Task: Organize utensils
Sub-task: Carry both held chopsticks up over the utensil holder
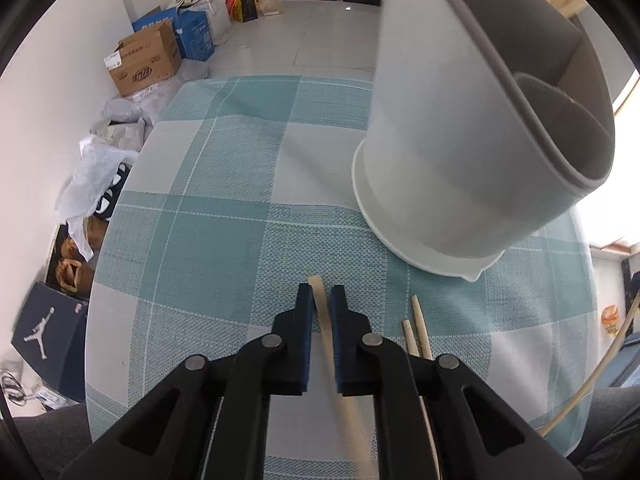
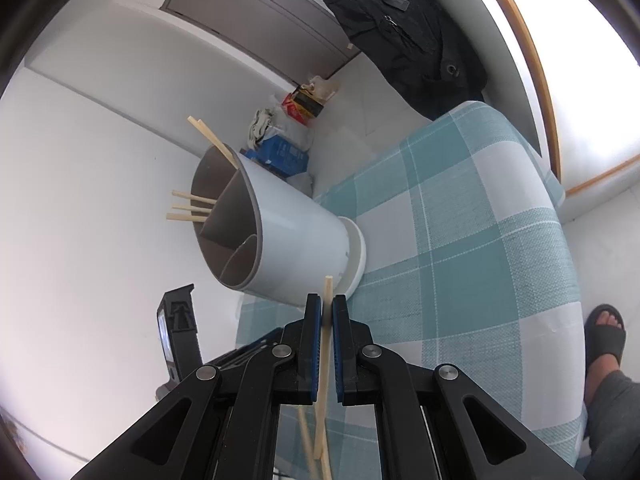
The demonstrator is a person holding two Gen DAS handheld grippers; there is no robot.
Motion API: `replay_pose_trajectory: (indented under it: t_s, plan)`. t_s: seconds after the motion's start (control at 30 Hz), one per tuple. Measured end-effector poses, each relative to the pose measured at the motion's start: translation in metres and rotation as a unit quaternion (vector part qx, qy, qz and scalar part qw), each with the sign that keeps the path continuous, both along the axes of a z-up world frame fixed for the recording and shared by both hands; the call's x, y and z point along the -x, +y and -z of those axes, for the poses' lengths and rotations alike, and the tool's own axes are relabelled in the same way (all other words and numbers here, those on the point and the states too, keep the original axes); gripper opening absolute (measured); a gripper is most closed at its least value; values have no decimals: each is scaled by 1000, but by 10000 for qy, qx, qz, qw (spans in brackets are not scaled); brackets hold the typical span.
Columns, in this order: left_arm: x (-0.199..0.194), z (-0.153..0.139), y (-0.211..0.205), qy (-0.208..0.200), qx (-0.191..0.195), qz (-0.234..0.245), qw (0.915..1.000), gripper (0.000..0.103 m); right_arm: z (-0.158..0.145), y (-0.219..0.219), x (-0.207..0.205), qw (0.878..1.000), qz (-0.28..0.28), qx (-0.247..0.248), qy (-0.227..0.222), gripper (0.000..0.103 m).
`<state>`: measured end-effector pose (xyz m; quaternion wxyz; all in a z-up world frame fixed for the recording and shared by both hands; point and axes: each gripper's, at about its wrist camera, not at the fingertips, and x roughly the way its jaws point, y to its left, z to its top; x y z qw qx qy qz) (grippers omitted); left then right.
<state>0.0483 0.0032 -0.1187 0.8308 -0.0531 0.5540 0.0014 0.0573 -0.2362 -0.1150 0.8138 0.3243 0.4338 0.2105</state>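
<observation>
A white utensil holder (image 1: pixel 452 128) with grey inner compartments stands on the checked tablecloth (image 1: pixel 224 200); it also shows in the right wrist view (image 2: pixel 292 236) with several chopsticks (image 2: pixel 192 208) sticking out of it. My left gripper (image 1: pixel 322 300) straddles a wooden chopstick (image 1: pixel 320 304) lying on the cloth; the jaws stand slightly apart around it. Two more chopsticks (image 1: pixel 418 332) lie to its right. My right gripper (image 2: pixel 327 312) is shut on a chopstick (image 2: pixel 326 300), held in the air near the holder's base.
Cardboard boxes (image 1: pixel 148 60), plastic bags (image 1: pixel 96 176) and a shoe box (image 1: pixel 44 332) crowd the floor left of the table. A dark jacket (image 2: pixel 404 28) hangs beyond the table. A sandalled foot (image 2: pixel 606 332) is at the right.
</observation>
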Motion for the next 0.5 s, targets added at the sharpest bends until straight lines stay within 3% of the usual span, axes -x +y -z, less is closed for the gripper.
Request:
replay_pose_trajectory:
  t_s: [0.23,0.5]
  plan:
    - [-1,-7,16,-160,550,-328,9978,2,1,-1,2,10000,78,53,-5,5]
    - [21,-53,27,-1237,1224,-539,9833,2,-11,5,7,9994,32,148,-313,5]
